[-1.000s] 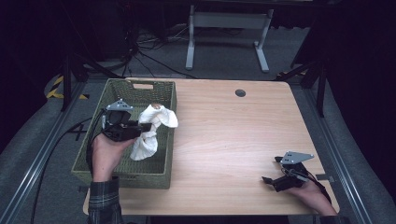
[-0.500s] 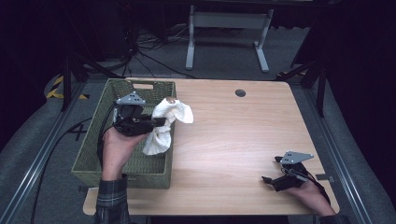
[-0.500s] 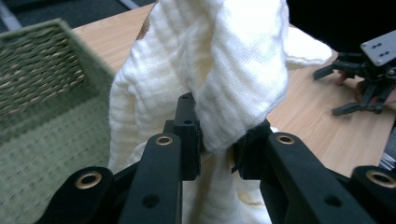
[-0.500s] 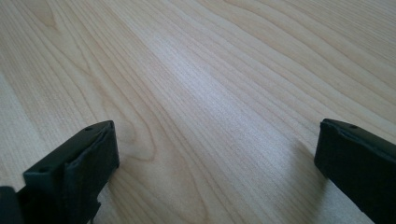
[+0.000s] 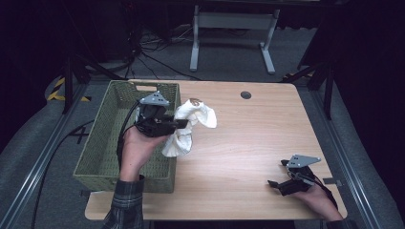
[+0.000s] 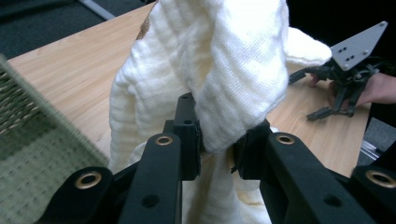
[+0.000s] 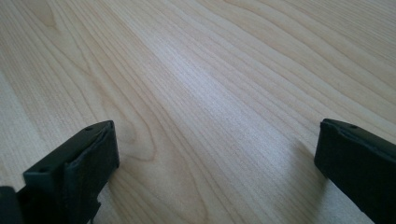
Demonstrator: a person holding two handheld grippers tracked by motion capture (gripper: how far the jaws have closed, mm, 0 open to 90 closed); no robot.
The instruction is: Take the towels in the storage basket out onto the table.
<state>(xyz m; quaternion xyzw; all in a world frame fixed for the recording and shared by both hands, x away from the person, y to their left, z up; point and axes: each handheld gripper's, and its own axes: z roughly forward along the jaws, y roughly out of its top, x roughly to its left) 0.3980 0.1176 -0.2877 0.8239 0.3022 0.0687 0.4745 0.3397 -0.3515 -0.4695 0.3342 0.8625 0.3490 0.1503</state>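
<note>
A white ribbed towel [image 5: 191, 125] with a brown mark near its top hangs in the air over the right rim of the green woven basket [image 5: 102, 152]. My left gripper [image 5: 184, 124] is shut on a fold of it. In the left gripper view the black jaws pinch the towel [image 6: 210, 79] between their pads at my left gripper [image 6: 217, 147]. My right gripper [image 5: 277, 183] rests on the table near the front right corner, held by a hand. In the right gripper view my right gripper [image 7: 217, 154] stands open, jaws wide apart over bare wood.
The wooden table [image 5: 248, 143] has a small dark round hole [image 5: 246, 95] near its back edge. The basket occupies the table's left end. A metal stand [image 5: 229, 33] and cables lie on the floor behind.
My left gripper has carried the towel up out of the basket and to the right, past the basket's right rim. The right gripper has stayed still.
</note>
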